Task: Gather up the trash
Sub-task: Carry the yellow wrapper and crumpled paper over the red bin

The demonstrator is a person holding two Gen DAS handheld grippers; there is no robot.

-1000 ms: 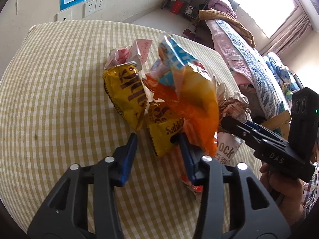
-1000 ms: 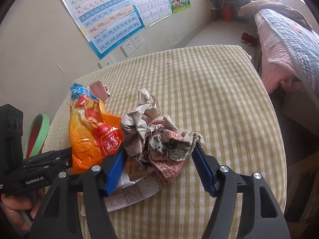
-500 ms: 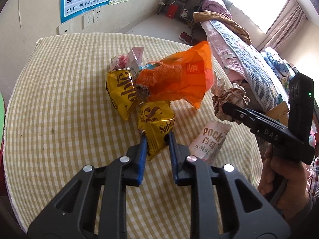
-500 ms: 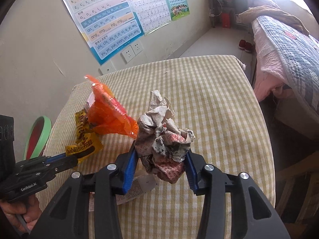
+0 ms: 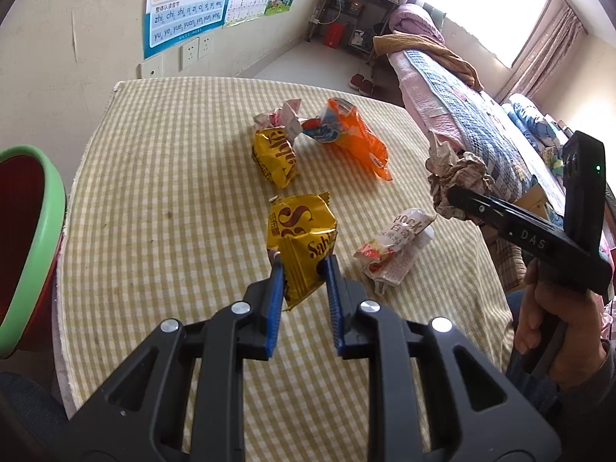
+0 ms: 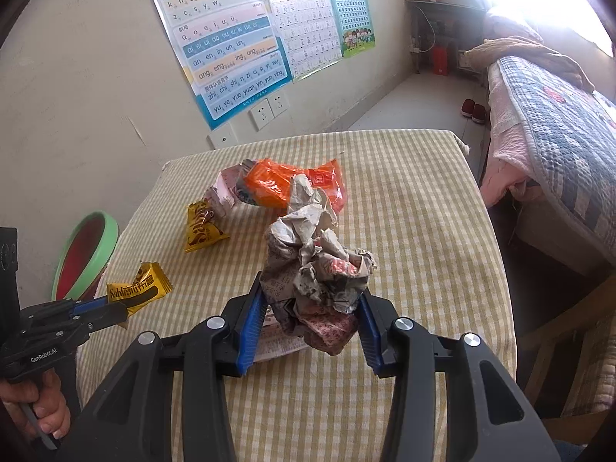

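Observation:
My left gripper [image 5: 302,269] is shut on a yellow Sable snack wrapper [image 5: 302,238] and holds it above the checked table [image 5: 173,192]. It also shows in the right wrist view [image 6: 136,288]. My right gripper [image 6: 310,300] is shut on a crumpled newspaper ball [image 6: 313,258], lifted off the table; the ball also shows in the left wrist view [image 5: 454,181]. On the table lie a second yellow Sable wrapper [image 5: 275,156], an orange snack bag [image 5: 346,134], a pink wrapper [image 5: 281,115] and a white Pocky wrapper [image 5: 398,246].
A green-rimmed red bin [image 5: 27,238] stands off the table's left edge, also in the right wrist view [image 6: 86,250]. A wall with posters is behind the table. A bed [image 6: 558,123] is to the right.
Both grippers closed on their items and lifted them. The orange bag dropped back onto the table. Both cameras pulled back and up, bringing the bin into view.

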